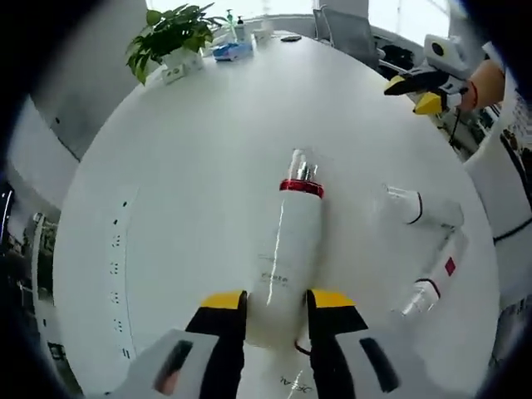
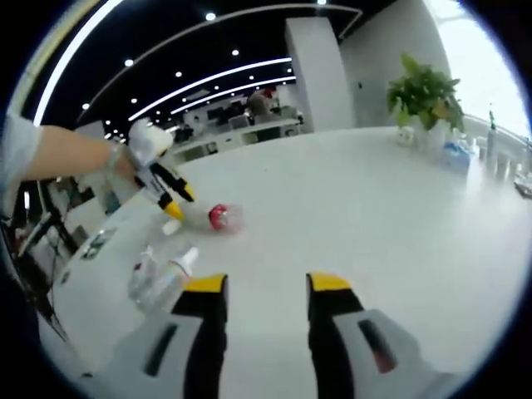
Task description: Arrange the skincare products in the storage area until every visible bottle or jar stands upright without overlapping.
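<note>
A lying white bottle [image 1: 287,266] is gripped between the jaws of the left gripper [image 1: 277,301]. The right gripper [image 2: 267,284] is held open and empty above the table [image 2: 374,208].

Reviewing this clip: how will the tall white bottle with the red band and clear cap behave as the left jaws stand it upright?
The tall white bottle with the red band lies between the left gripper's jaws. Round and smooth, it probably rolls and may slip. Being slender, it likely tips easily once upright on the white table.
</note>
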Tool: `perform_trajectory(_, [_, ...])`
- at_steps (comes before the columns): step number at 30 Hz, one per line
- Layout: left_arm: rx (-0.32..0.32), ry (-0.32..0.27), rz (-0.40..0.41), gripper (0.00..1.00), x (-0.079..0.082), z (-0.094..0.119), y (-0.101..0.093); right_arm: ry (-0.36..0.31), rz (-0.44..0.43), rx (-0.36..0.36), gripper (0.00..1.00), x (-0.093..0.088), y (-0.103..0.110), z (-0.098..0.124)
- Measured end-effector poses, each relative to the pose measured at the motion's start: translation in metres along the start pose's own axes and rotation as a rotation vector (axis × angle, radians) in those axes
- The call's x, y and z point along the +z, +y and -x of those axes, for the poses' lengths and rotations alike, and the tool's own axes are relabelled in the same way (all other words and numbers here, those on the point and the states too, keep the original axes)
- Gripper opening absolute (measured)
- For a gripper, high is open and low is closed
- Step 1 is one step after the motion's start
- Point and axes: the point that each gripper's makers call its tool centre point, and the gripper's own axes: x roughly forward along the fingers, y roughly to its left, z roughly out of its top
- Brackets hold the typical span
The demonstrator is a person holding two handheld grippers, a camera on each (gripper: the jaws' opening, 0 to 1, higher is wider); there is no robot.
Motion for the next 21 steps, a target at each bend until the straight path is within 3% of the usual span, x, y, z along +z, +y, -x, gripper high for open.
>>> perform_trajectory(3, [0.008,0.011,0.053,0.27,0.001,-0.001,-0.003,0.001,-0.001,0.007,0.35,-0.001,0.000,-0.001])
perform_trajectory(14, [0.005,0.026,0.057,0.26,0.004,0.000,-0.028,-0.011,0.040,0.084,0.35,0.008,0.010,-0.008])
perform_trajectory(17, [0.011,0.022,0.076,0.26,0.004,-0.001,-0.032,-0.004,0.047,0.139,0.35,0.010,0.016,-0.012])
perform_trajectory(21, [0.010,0.007,0.100,0.26,0.004,0.000,-0.043,0.048,0.124,0.234,0.35,0.010,0.024,-0.026])
